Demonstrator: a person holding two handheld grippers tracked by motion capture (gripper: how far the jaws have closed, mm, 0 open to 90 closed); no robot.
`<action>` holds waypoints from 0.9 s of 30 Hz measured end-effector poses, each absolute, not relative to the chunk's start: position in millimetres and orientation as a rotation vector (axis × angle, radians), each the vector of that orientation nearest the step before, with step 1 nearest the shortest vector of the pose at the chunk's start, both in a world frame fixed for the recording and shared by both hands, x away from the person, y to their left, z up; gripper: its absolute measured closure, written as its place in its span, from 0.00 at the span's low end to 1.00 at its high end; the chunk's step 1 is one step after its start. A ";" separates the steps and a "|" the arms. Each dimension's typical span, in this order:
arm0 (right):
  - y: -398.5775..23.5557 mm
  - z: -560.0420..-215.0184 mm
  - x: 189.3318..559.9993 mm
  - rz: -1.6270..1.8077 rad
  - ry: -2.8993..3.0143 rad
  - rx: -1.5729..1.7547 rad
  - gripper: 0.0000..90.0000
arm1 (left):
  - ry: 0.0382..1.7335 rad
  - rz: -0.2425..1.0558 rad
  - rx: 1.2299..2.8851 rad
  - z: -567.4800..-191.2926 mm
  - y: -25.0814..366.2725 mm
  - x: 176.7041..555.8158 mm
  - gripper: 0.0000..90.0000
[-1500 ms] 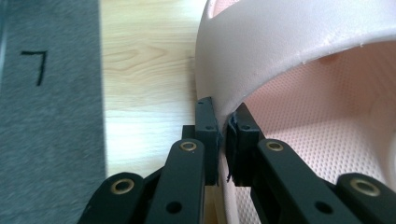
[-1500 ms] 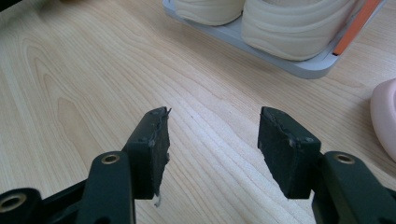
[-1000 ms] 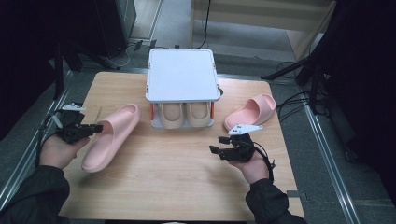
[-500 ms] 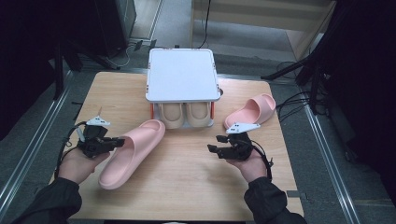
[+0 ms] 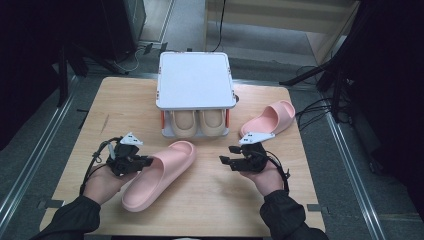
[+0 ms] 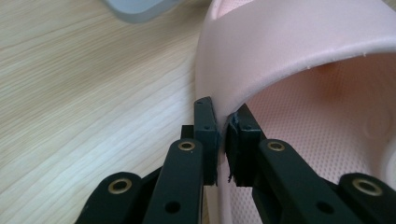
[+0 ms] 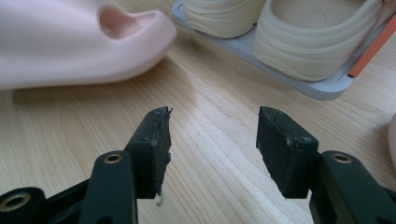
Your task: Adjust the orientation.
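Observation:
A pink slipper (image 5: 160,172) lies slantwise on the wooden table (image 5: 125,100), toe toward the shoe rack. My left gripper (image 5: 145,161) is shut on the side wall of this pink slipper (image 6: 299,51), one jaw outside and one inside the strap's edge. A second pink slipper (image 5: 267,119) lies at the right of the rack. My right gripper (image 5: 225,161) hovers open over bare wood, its jaws pointing left toward the first slipper's toe (image 7: 84,42); nothing is between its fingers (image 7: 212,154).
A small grey two-level shoe rack (image 5: 195,80) stands at the table's back middle, with a pair of cream slippers (image 5: 197,122) on its lower shelf (image 7: 280,51). Dark stands and cables surround the table.
My left gripper has dragged the pink slipper rightward and nearer the table's front, from the left edge toward the middle. The right gripper has stayed put.

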State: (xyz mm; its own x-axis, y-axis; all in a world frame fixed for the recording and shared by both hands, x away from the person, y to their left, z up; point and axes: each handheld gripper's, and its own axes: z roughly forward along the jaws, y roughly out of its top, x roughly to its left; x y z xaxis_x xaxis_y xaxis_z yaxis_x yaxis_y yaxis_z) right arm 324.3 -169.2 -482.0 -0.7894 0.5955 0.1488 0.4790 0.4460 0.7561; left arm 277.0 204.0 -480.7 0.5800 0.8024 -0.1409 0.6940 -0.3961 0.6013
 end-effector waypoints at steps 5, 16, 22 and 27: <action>-168.3 -482.2 324.3 1.262 2.554 0.946 0.51 | 1.167 0.227 2.226 -485.9 189.5 277.7 0.92; -166.7 -482.5 324.6 1.266 2.558 0.942 0.51 | 1.157 0.231 2.259 -492.2 175.7 281.5 0.89; -166.8 -482.2 325.1 1.268 2.554 0.937 0.51 | 1.156 0.203 2.261 -494.8 178.8 281.4 0.85; -167.2 -481.8 325.2 1.269 2.552 0.943 0.51 | 1.151 0.180 2.240 -494.1 180.9 281.4 0.81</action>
State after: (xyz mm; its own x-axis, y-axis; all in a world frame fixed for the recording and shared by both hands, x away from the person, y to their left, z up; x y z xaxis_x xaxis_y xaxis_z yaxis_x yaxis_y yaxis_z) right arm 325.2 -167.2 -481.8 -0.7939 0.5903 0.1457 0.4725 0.4482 0.7588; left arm 281.4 180.9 -494.1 0.6136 0.7754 -0.1489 0.6931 -0.4385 0.5722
